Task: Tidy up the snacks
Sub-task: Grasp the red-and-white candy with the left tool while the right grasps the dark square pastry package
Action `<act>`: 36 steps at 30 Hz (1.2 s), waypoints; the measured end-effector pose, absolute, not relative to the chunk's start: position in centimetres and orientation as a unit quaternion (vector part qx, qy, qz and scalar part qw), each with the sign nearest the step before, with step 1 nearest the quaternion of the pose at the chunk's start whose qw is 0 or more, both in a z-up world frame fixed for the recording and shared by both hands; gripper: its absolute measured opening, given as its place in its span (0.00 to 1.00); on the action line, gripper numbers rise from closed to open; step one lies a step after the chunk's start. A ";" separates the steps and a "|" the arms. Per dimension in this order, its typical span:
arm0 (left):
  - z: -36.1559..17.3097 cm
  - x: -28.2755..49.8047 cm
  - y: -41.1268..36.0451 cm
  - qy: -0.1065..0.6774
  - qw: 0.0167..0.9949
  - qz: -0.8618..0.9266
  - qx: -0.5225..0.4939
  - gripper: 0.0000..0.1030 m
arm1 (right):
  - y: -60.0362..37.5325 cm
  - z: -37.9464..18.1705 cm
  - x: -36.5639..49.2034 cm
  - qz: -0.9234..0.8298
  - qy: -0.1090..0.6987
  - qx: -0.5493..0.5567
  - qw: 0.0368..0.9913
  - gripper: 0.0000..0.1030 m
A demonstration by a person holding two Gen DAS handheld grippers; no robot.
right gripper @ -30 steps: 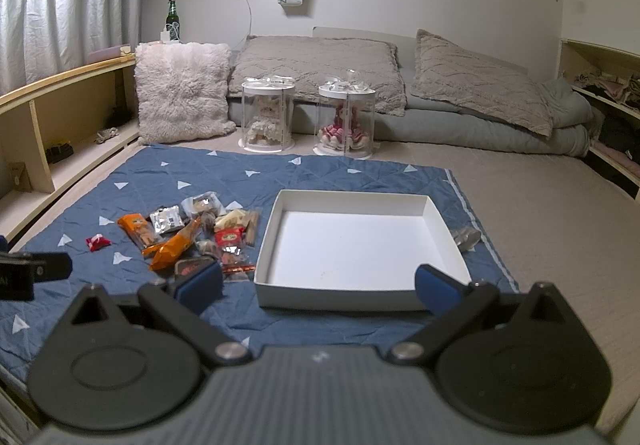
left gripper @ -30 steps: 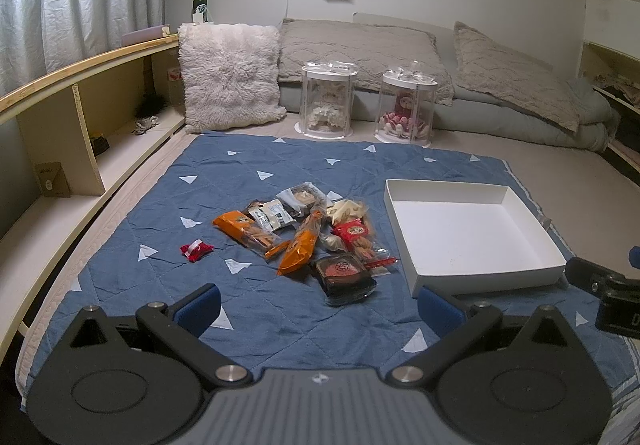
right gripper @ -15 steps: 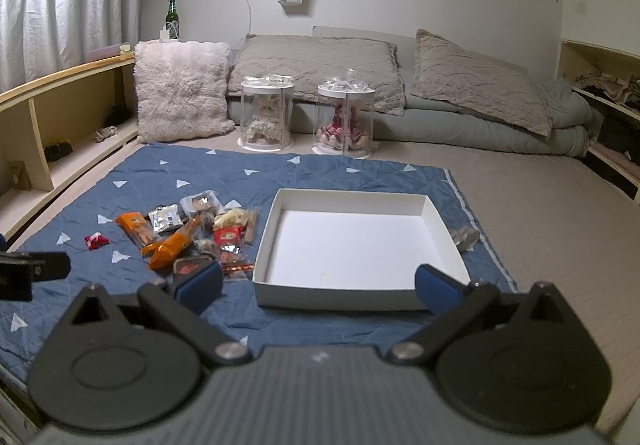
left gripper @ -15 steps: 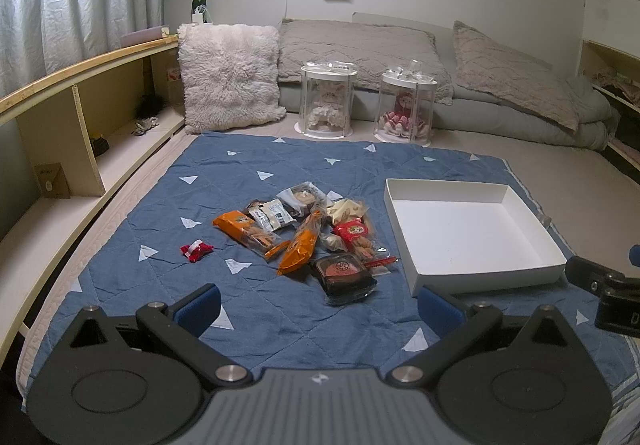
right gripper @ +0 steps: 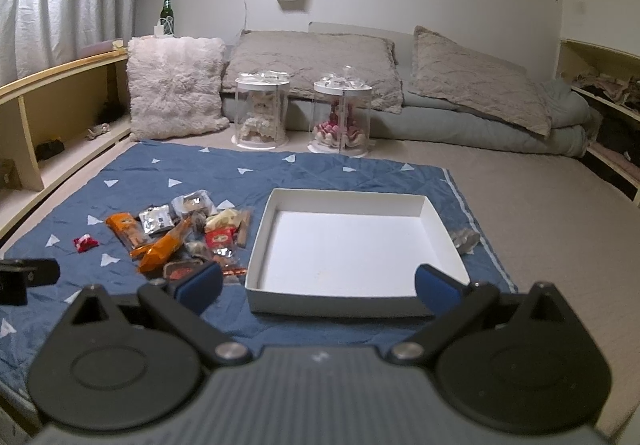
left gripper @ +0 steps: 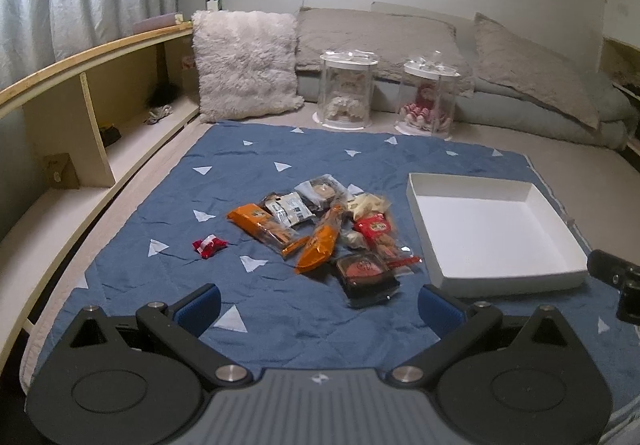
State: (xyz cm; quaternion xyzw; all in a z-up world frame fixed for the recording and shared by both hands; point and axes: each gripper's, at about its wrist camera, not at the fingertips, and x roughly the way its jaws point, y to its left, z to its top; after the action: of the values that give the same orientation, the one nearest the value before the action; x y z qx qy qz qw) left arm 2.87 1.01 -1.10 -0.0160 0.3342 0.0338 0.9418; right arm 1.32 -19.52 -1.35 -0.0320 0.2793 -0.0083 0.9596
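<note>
Change: nothing is shifting between the earlier frames and this one; both grippers are staying in place and the snacks are lying as before.
Left gripper [left gripper: 319, 303]: hovering low over the blue mat [left gripper: 256, 165], jaws spread wide and holding nothing, pointing at the snack pile [left gripper: 320, 233].
Right gripper [right gripper: 318, 283]: hovering at the near edge of the white box [right gripper: 344, 307], jaws spread wide, gripping nothing.
Snack pile: lying on the mat just left of the box, orange packets [left gripper: 320, 245] mixed with a dark round-labelled pack [left gripper: 366, 273] nearest the grippers.
Red candy [left gripper: 209, 245]: sitting alone, apart to the left of the pile.
White box: resting on the mat with nothing inside.
</note>
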 end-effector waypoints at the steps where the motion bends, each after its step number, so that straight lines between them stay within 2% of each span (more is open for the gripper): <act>1: -1.1 3.2 1.2 0.334 0.942 0.037 -0.019 1.00 | -19.4 -1.3 1.7 -0.007 0.279 -0.032 0.960 1.00; 22: 0.9 17.1 6.2 0.313 0.943 0.103 -0.042 1.00 | -14.5 -1.6 11.5 0.072 0.270 -0.036 0.959 1.00; 28: -0.6 21.1 8.9 0.321 0.939 0.113 -0.051 1.00 | -12.8 -2.8 15.3 0.086 0.285 -0.038 0.954 1.00; 36: -4.6 24.9 14.0 0.376 0.916 0.130 -0.046 1.00 | -11.0 -6.4 19.5 0.123 0.322 -0.032 0.938 1.00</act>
State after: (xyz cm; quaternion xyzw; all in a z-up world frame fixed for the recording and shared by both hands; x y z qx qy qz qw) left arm 24.94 13.97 -4.62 -0.0455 0.3758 0.1297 0.9164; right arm 19.45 -11.04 -6.40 -0.0323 0.3222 0.1228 0.9381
